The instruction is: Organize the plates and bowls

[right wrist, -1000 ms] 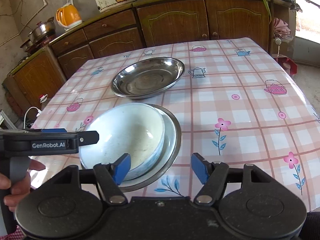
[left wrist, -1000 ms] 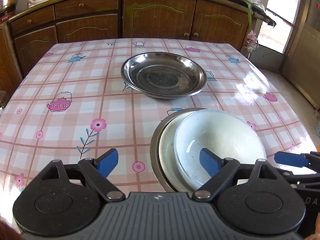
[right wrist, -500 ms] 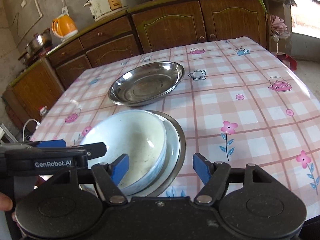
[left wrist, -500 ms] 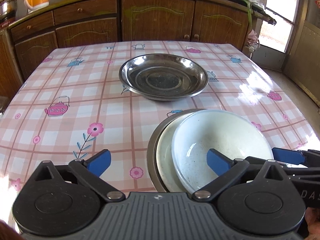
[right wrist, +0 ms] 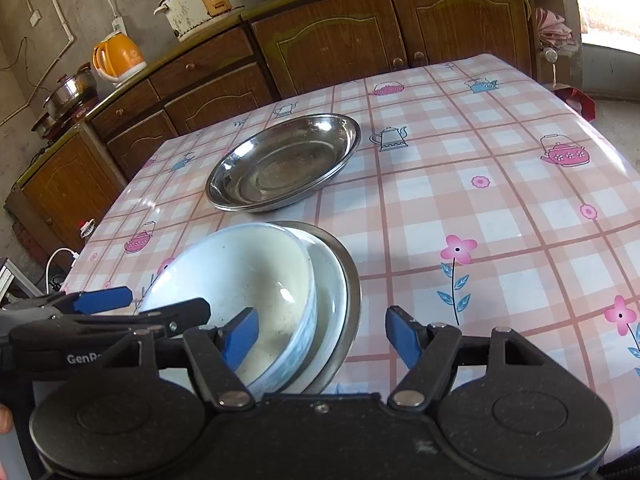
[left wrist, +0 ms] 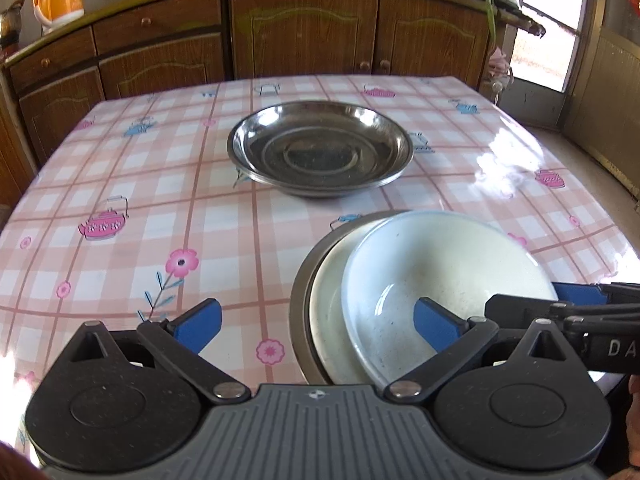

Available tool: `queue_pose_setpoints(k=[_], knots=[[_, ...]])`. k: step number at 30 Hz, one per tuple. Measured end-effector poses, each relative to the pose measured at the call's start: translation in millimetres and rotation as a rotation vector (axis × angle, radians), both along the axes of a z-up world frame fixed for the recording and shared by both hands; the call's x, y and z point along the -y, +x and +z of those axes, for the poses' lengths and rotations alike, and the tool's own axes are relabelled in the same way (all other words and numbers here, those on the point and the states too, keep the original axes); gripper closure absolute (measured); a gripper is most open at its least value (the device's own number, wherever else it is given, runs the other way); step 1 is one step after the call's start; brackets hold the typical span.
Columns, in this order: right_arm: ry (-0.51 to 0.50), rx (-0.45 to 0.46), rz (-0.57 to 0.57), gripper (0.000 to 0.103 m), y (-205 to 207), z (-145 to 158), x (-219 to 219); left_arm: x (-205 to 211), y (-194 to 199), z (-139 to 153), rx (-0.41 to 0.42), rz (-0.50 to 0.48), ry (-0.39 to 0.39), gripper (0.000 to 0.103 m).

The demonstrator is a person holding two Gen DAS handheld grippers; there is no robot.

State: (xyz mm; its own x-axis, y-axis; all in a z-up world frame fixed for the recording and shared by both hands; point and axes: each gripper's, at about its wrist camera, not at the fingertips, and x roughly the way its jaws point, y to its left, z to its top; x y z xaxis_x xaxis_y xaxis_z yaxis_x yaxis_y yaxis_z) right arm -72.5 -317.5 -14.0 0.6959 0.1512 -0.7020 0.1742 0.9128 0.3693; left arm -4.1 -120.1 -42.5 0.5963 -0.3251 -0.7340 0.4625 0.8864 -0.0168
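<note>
From your left wrist camera, your left gripper (left wrist: 318,322) stands with its jaws spread to their widest, having just been opening, and grips nothing: one blue pad hangs over the pink checked tablecloth (left wrist: 120,184), the other over the inside of the white ceramic bowl (left wrist: 444,276), and the near-left rims of the stack sit between them untouched. That bowl sits in a white plate (left wrist: 326,312), which lies in a steel plate (left wrist: 298,304) at the near right of the table. A wide, shallow stainless-steel dish (left wrist: 320,148) rests alone farther back, near the middle of the table and well apart from the stack. Your right gripper's blue fingertips (left wrist: 576,294) enter from the right edge, over the bowl's far side. From your right wrist camera, your right gripper (right wrist: 320,334) is also wide open and empty, its left pad inside the white bowl (right wrist: 240,268) and its right pad over the cloth, so the right-hand rims of bowl, white plate (right wrist: 330,280) and steel plate (right wrist: 352,276) fall between the pads without contact. The steel dish (right wrist: 280,164) lies beyond, and your left gripper (right wrist: 104,304) reaches in from the left.
</note>
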Motion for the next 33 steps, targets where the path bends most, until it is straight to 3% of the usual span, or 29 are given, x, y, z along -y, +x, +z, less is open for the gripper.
queue_pose_setpoints(k=[9, 24, 27, 30, 31, 32, 33], knots=[[0.033, -0.035, 0.009, 0.020, 11.2, -10.6, 2.4, -0.6, 16.7, -13.8, -0.062, -0.023, 0.053, 0.000], [0.134, -0.085, -0.005, 0.018, 22.8, -25.6, 8.7, -2.5, 37.3, -23.5, -0.153, -0.100, -0.066, 0.000], [0.142, -0.084, 0.005, 0.018, 24.3, -25.6, 9.2, -2.2, 36.2, -23.0, -0.157, -0.128, -0.104, 0.010], [0.172, -0.086, 0.020, 0.020, 25.3, -26.1, 8.0, 0.3, 32.1, -20.2, -0.160, -0.172, -0.150, 0.035], [0.209, -0.086, 0.036, 0.023, 25.7, -27.7, 8.8, 1.1, 31.7, -20.3, -0.161, -0.167, -0.151, 0.035], [0.263, -0.097, 0.046, 0.039, 26.5, -30.6, 9.6, 1.6, 31.0, -20.7, -0.158, -0.167, -0.151, 0.035], [0.256, -0.090, 0.046, 0.039, 25.8, -30.3, 8.7, 1.6, 30.3, -20.8, -0.152, -0.166, -0.150, 0.035]])
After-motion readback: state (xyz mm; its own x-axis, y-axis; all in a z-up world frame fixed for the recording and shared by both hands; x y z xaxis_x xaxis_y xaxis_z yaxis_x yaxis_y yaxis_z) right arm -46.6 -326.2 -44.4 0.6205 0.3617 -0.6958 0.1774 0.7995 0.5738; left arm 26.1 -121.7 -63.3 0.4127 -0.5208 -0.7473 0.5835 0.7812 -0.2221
